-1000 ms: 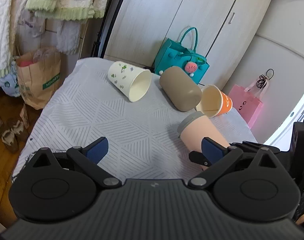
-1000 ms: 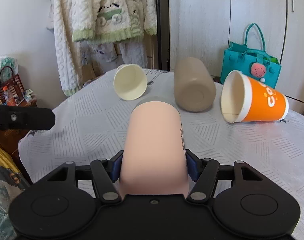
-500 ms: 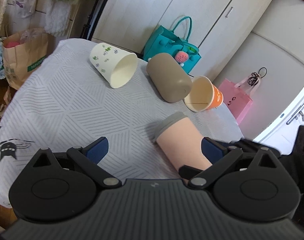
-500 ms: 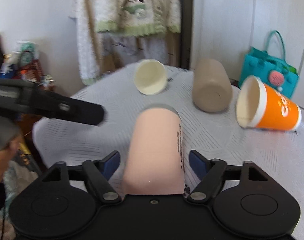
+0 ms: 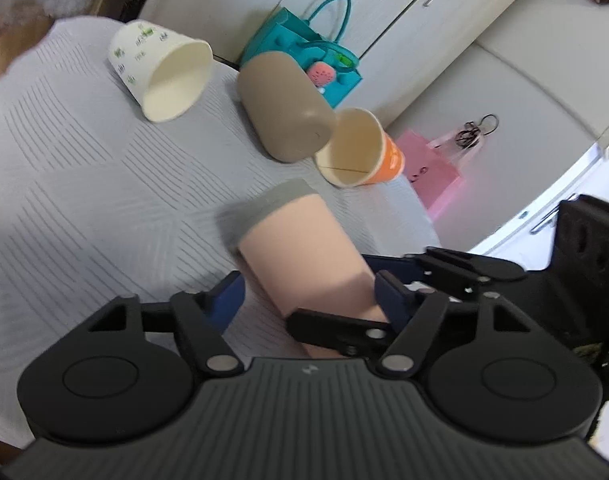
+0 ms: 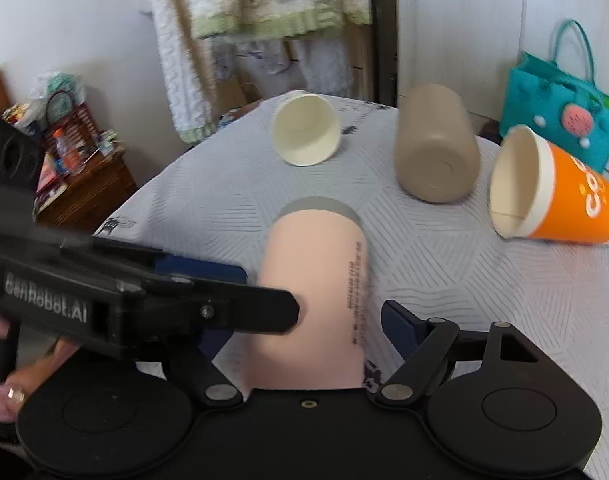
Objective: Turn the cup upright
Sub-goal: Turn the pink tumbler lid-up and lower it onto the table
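A pink cup with a grey rim (image 5: 300,248) lies on its side on the grey tablecloth, rim pointing away; it also shows in the right wrist view (image 6: 316,296). My left gripper (image 5: 310,294) is open, its blue pads on either side of the cup's body. My right gripper (image 6: 308,316) is open around the cup's base end, with gaps beside the cup. The left gripper's finger (image 6: 208,304) crosses in front of the cup in the right wrist view.
A white patterned cup (image 5: 160,76), a tan cup (image 5: 284,108) and an orange cup (image 5: 360,152) lie on their sides farther back on the table (image 5: 84,184). A teal bag (image 6: 560,112) and a pink bag (image 5: 432,168) stand beyond the table edge.
My left gripper has moved right and in, so its pads now flank the pink cup. My right gripper, shut on the cup one second ago, has opened.
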Available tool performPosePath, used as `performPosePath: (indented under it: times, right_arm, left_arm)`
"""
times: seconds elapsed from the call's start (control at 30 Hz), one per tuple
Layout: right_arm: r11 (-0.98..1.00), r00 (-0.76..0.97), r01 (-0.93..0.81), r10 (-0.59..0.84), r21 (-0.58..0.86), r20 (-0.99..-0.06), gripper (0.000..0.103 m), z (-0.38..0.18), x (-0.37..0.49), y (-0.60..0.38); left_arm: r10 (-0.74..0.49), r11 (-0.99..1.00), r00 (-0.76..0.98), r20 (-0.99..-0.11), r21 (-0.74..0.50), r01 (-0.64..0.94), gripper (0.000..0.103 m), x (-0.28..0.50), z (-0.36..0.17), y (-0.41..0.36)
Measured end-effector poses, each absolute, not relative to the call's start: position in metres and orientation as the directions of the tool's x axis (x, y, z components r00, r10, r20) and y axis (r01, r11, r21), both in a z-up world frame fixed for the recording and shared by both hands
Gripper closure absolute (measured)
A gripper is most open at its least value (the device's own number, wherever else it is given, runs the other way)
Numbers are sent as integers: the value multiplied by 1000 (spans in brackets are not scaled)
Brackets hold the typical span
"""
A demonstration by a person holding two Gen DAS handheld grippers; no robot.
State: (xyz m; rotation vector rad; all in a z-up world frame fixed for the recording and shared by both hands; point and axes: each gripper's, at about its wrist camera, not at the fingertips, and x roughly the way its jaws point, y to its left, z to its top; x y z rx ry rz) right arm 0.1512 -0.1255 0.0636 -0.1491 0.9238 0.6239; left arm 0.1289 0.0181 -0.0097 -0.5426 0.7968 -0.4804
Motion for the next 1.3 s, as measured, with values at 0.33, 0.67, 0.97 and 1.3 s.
performPosePath:
  times: [0.33, 0.67, 0.97, 1.3]
  right_arm:
    - [824, 432, -537, 453, 181, -780, 36, 54, 156, -133]
    - [779, 476, -569, 574, 265, -666, 36, 49, 135, -143]
    - [789, 579, -606, 524, 100, -625, 36, 57, 122, -135]
    - [826, 713, -564, 489, 3, -502, 36, 58, 127, -147]
  left_arm:
    - [-592, 741, 608, -528, -653, 155, 23, 139, -20, 7]
    - [-562, 761, 649, -513, -628, 162, 29, 132, -19, -4]
    - [-473, 850, 754, -456, -461, 254, 39, 105, 6, -13]
    - [-475, 878, 791, -386, -266, 398, 42, 121, 22, -27]
